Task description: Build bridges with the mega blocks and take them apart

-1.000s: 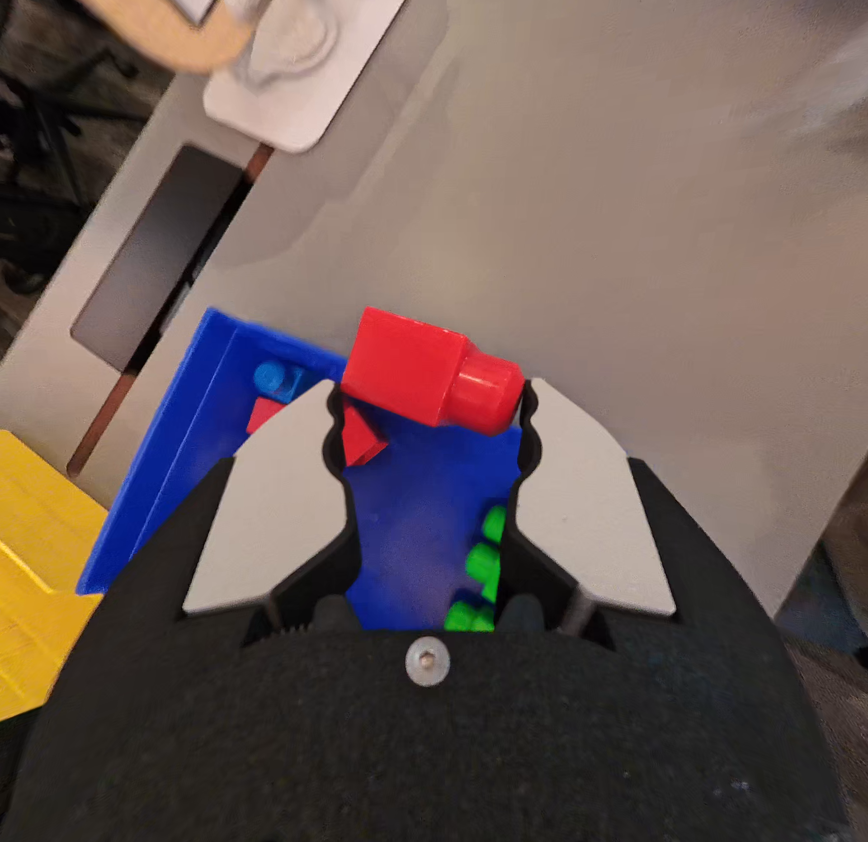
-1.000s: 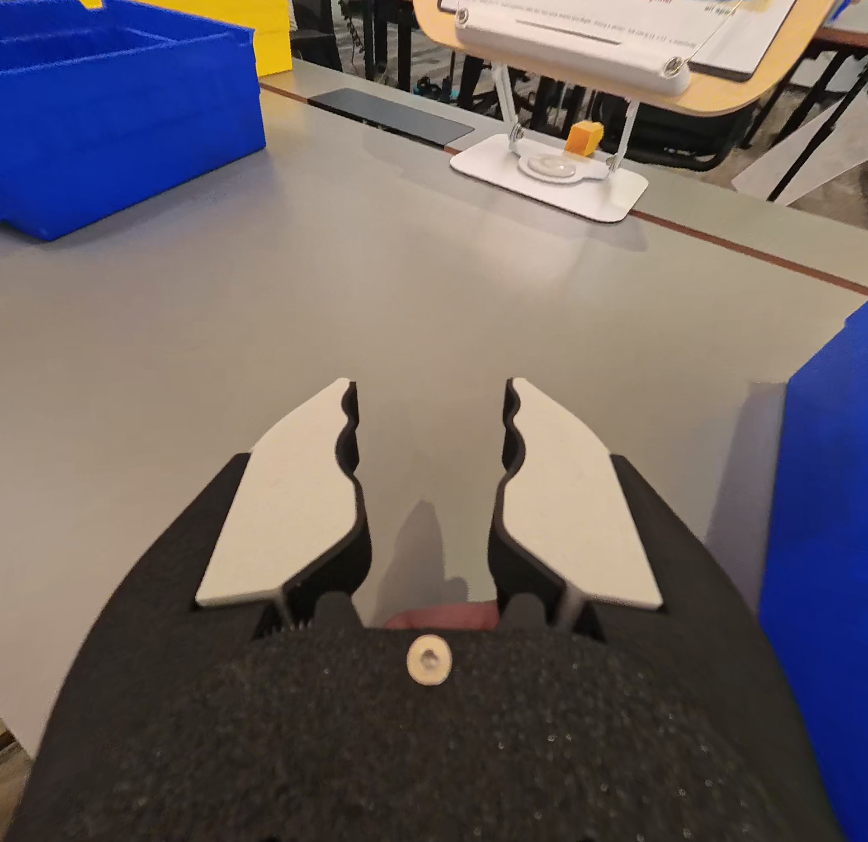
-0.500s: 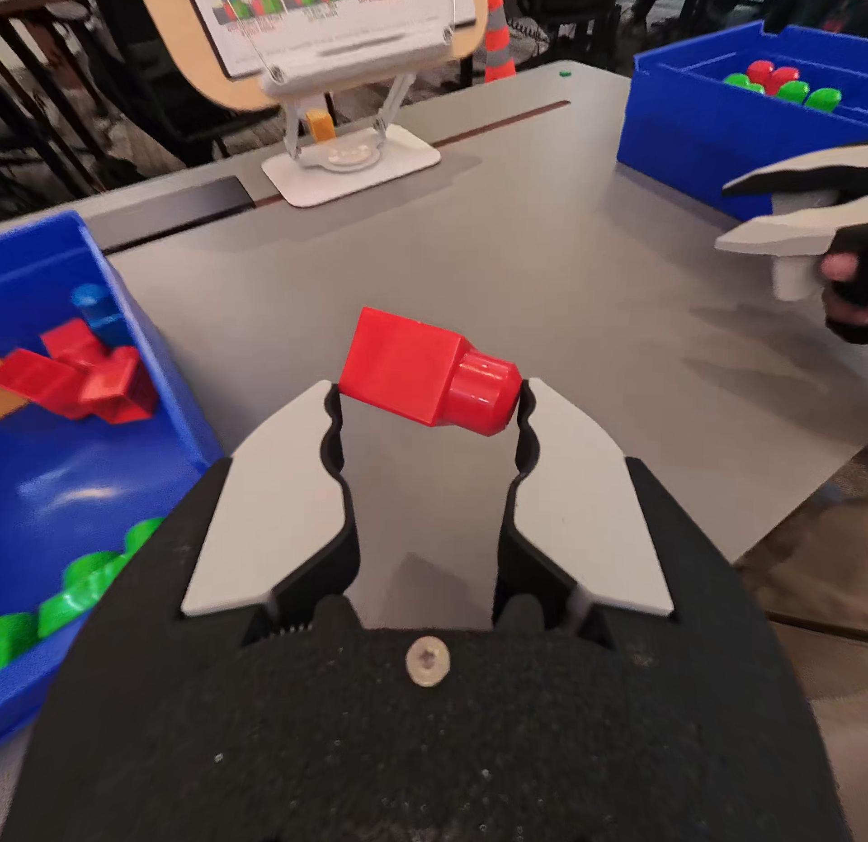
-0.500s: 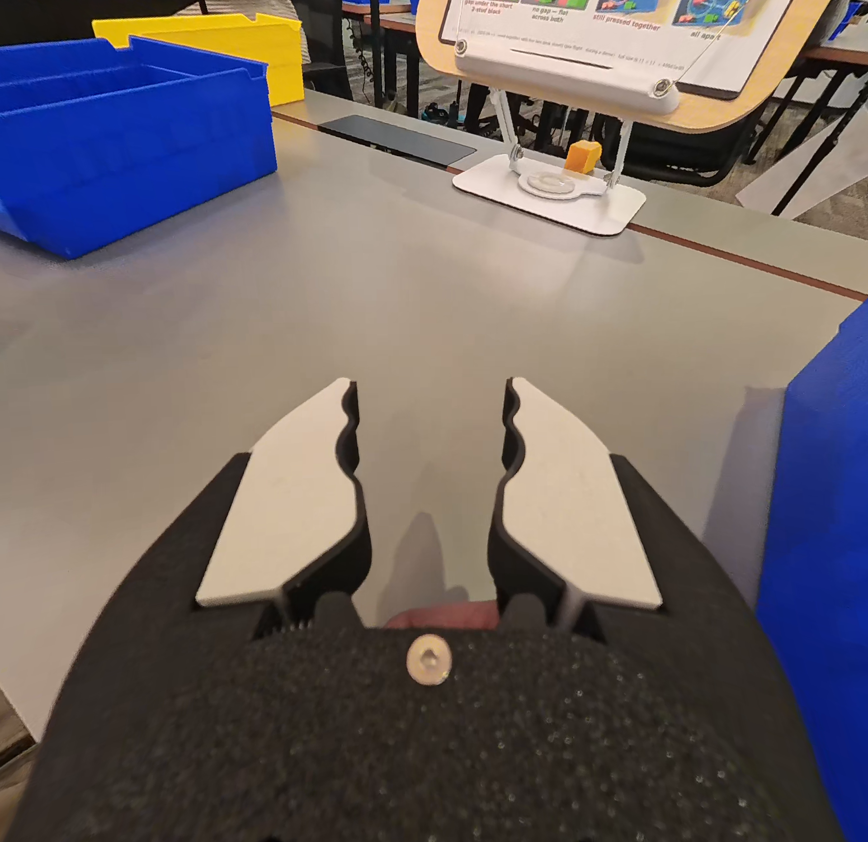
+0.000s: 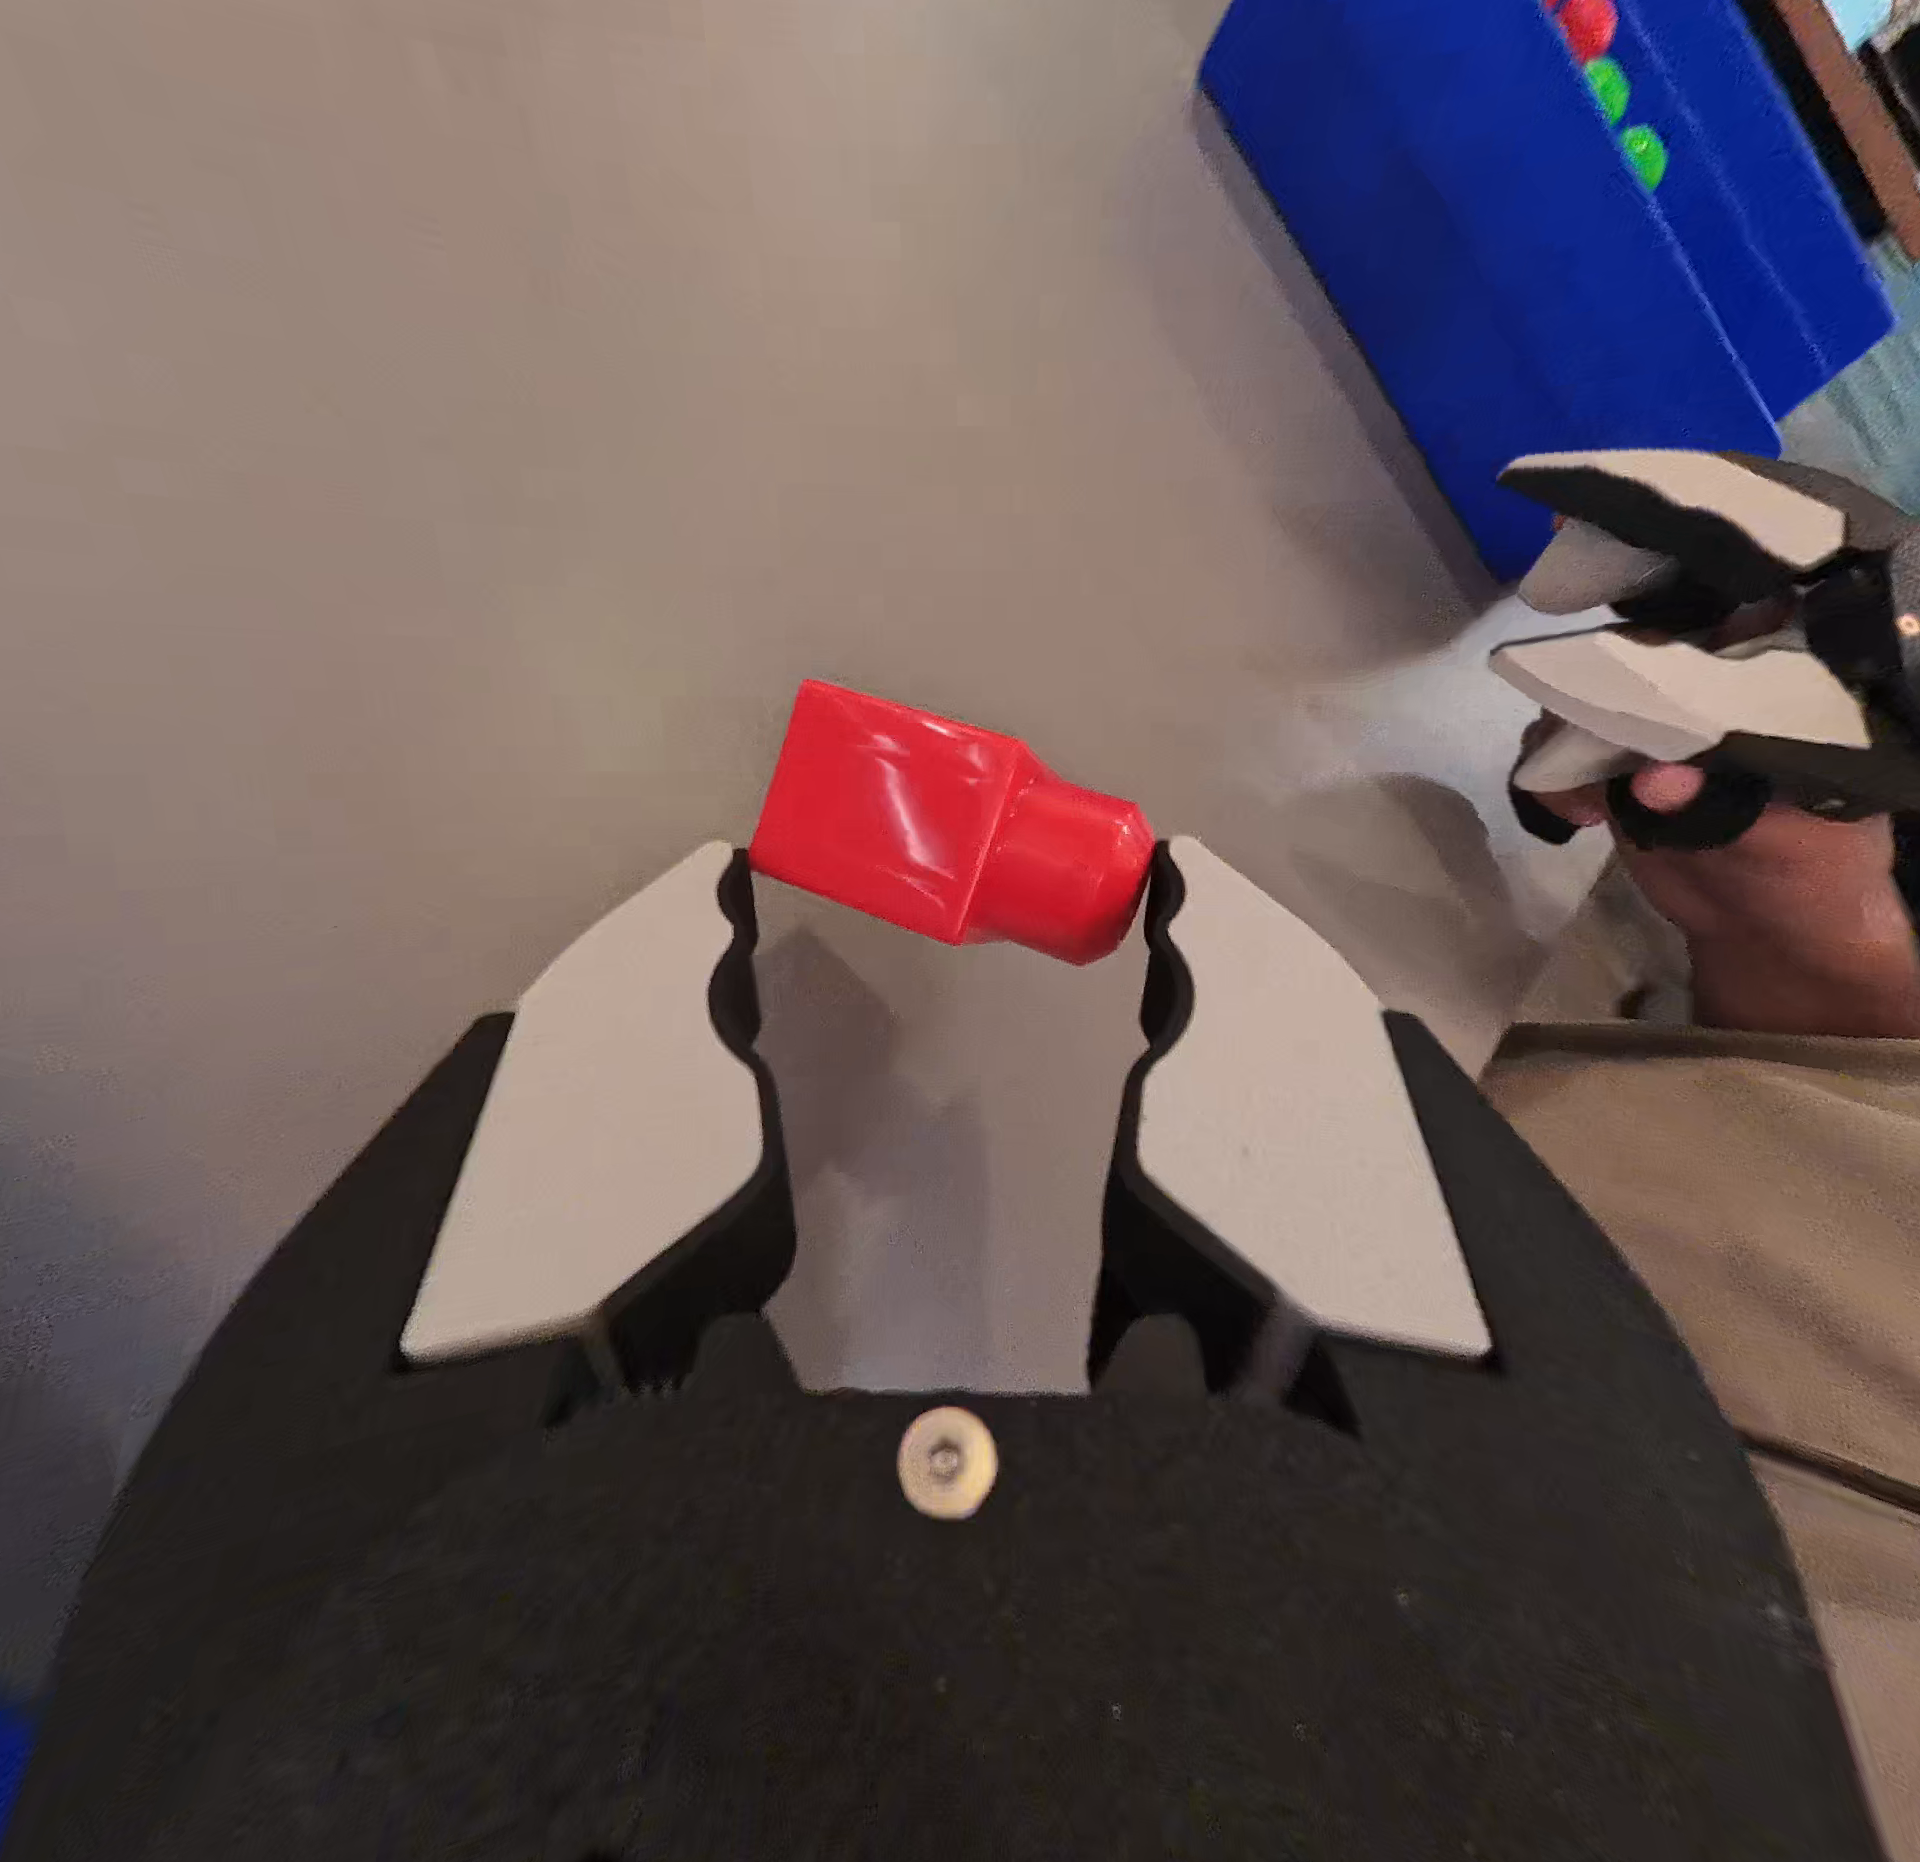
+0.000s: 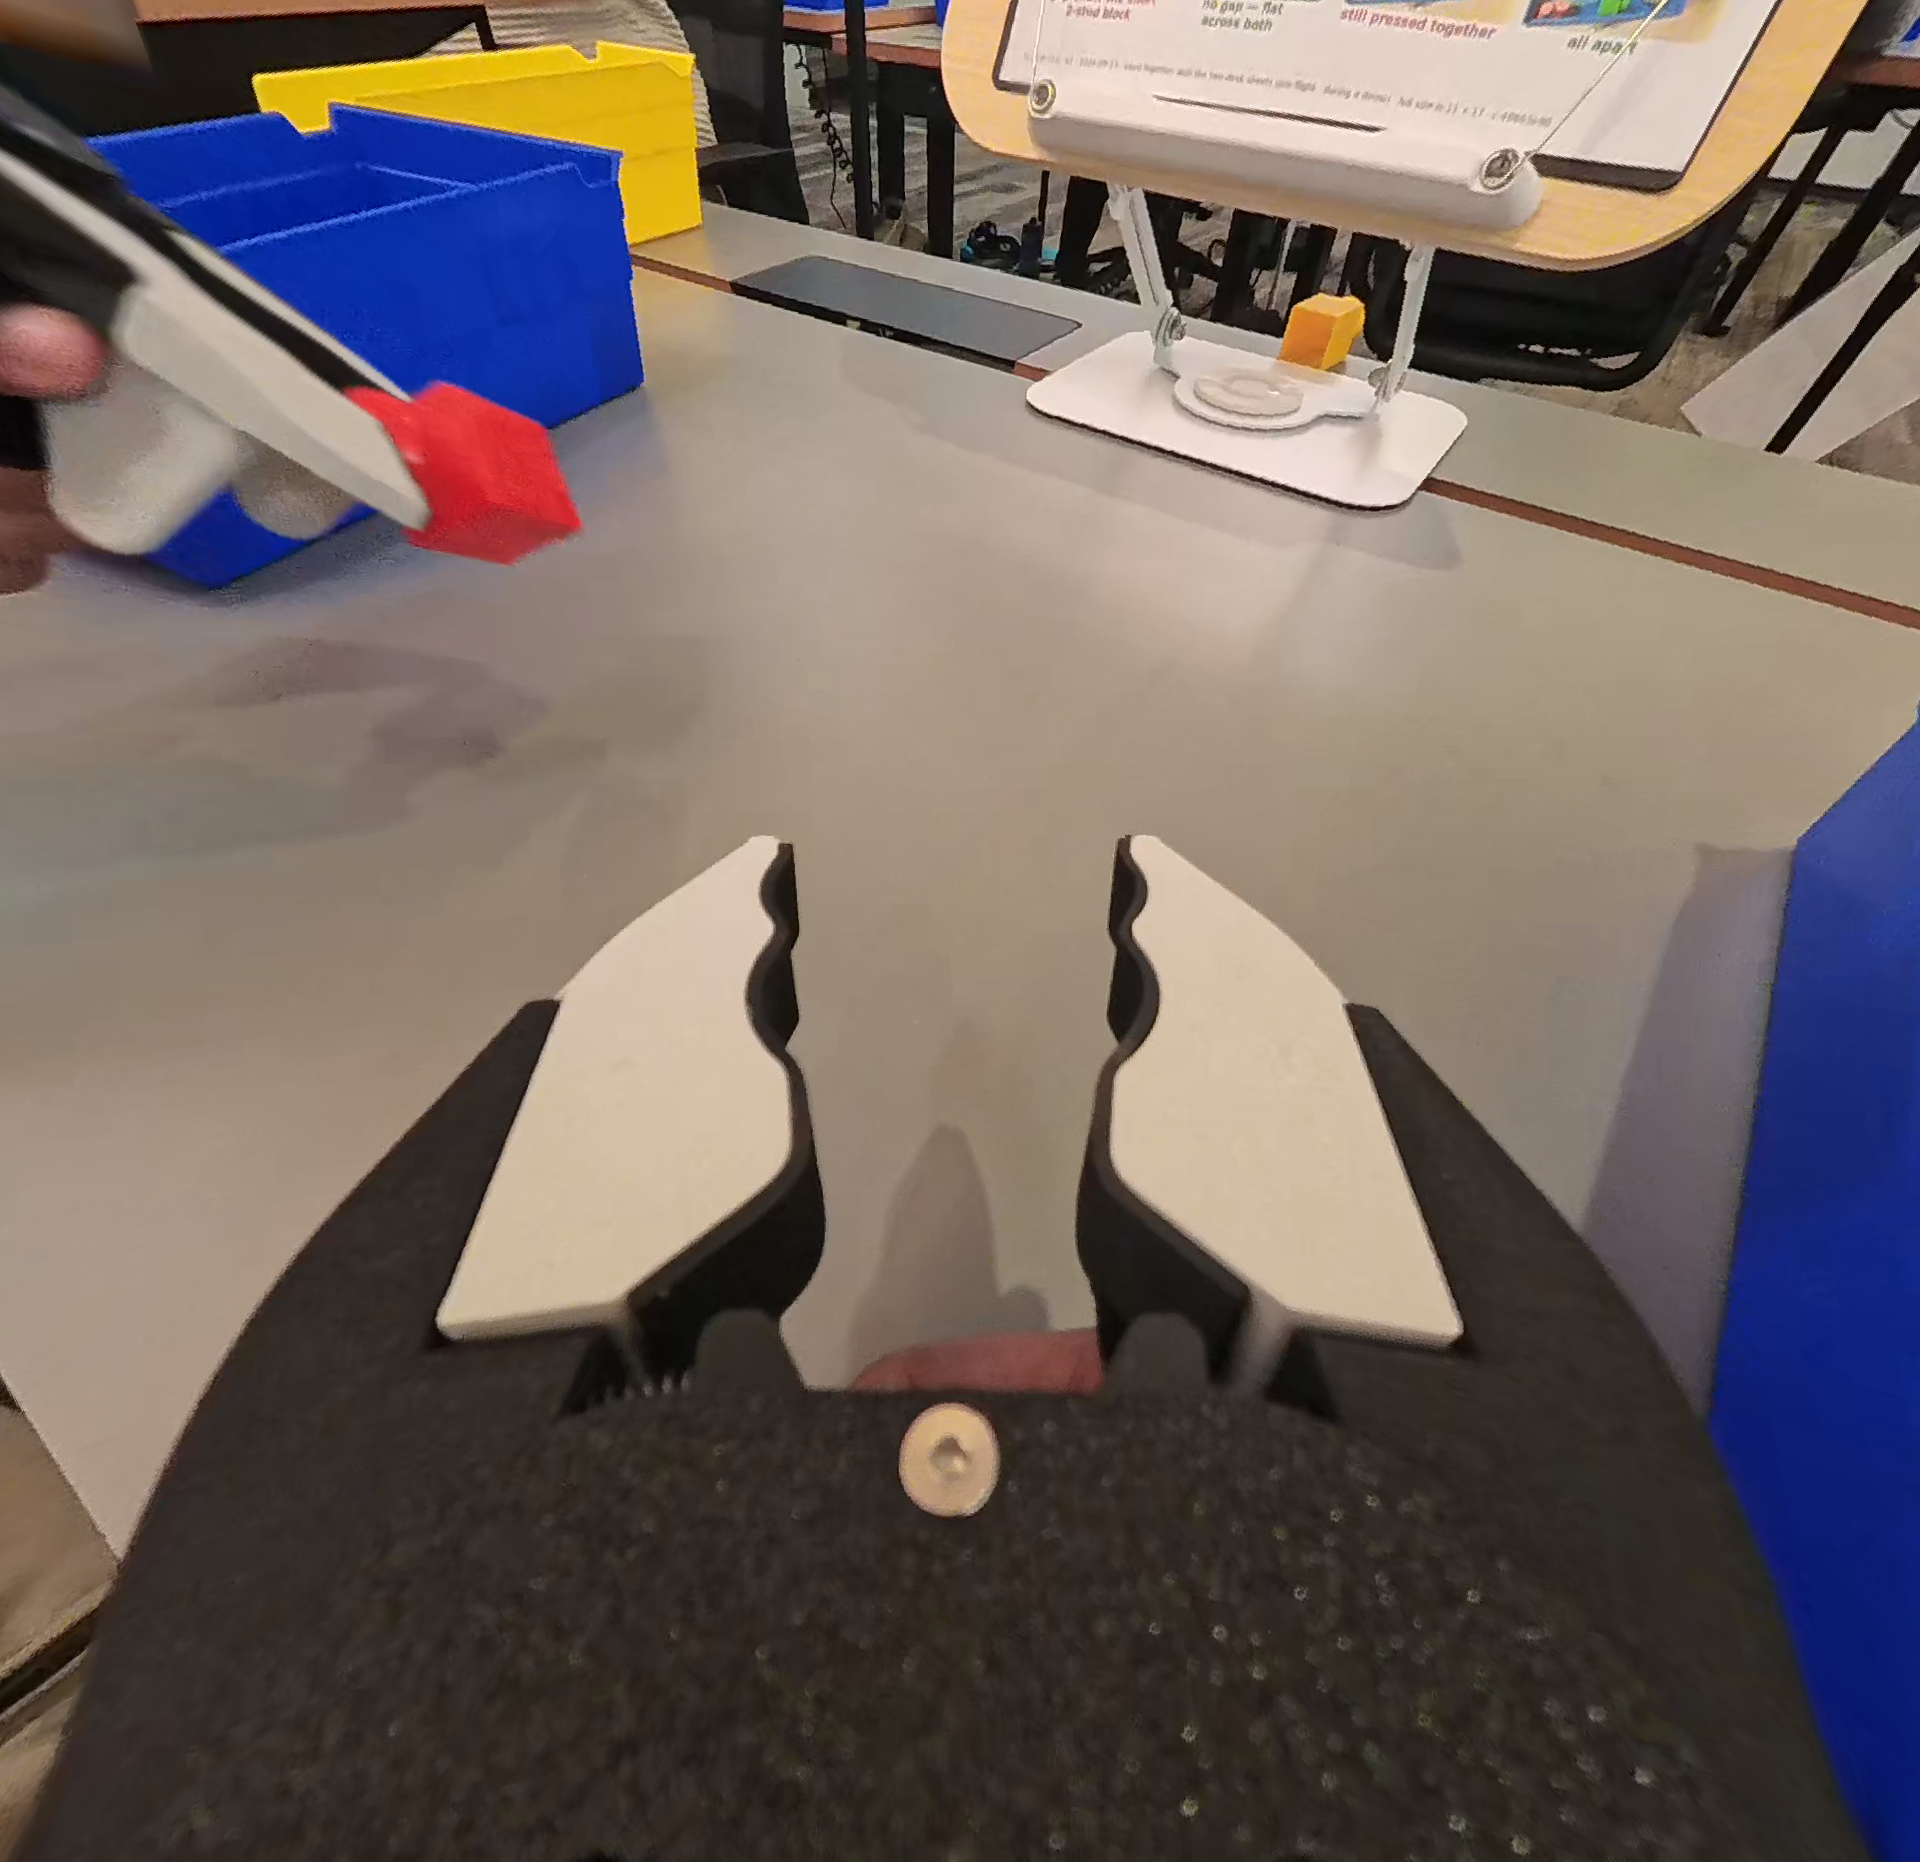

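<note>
Pinching a red block (image 5: pixel 935 836) above the grey table (image 5: pixel 520 358), left tongs (image 5: pixel 948 862) grip tight — right tongs (image 6: pixel 954 856) gape empty.

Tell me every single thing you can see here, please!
red block: one, red, held sideways at the left gripper's fingertips, above the table
table: one, grey, under everything
blue bin with blocks: one, blue, right side of the table, red and green blocks inside
blue bin: one, blue, far left of the table
yellow bin: one, yellow, behind that blue bin
picture board on stand: one, wood with a white base, far side of the table
small orange block: one, orange, on the stand's base
left gripper: black and grey, shut on the red block
right gripper: black and grey, open, empty
</note>
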`<state>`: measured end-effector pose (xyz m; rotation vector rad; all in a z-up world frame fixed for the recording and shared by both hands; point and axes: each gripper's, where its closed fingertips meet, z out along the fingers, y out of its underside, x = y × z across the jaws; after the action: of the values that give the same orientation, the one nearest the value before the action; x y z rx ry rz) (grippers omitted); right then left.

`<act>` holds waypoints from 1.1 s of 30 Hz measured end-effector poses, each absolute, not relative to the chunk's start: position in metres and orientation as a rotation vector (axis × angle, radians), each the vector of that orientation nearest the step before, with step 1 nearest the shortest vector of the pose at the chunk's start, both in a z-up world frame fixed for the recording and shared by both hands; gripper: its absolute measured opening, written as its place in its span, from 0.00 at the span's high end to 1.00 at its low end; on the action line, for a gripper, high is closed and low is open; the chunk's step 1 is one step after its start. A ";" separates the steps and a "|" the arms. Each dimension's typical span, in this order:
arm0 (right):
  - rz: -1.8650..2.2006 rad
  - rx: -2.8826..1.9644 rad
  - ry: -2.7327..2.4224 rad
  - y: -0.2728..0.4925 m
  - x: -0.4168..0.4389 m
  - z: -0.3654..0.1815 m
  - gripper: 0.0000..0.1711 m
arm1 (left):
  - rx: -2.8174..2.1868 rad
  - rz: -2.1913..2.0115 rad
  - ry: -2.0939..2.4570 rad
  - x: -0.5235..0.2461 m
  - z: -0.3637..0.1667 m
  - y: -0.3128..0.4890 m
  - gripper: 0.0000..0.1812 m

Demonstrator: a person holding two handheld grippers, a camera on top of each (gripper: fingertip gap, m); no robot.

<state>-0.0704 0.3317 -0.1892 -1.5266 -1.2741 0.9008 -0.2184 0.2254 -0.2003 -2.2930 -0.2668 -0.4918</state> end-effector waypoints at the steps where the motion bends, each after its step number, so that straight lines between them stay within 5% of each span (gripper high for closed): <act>1: 0.901 -1.526 -1.276 0.331 -0.070 -0.189 0.66 | -2.330 -0.586 -0.259 -0.215 -0.206 0.231 0.60; 17: 0.920 -1.520 -1.275 0.330 -0.068 -0.183 0.67 | -2.573 -1.201 -0.349 -0.218 -0.231 0.262 0.60; 27: 0.917 -1.523 -1.269 0.333 -0.066 -0.182 0.67 | -2.654 -1.087 -0.262 -0.228 -0.238 0.265 0.52; 33: 0.903 -1.515 -1.271 0.334 -0.066 -0.182 0.67 | -2.466 -0.724 0.057 -0.219 -0.193 0.260 0.53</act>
<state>-0.0659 0.3335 -0.1823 -1.5154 -1.2707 0.9031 -0.2191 0.2603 -0.1929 -2.4659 0.0571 -0.7241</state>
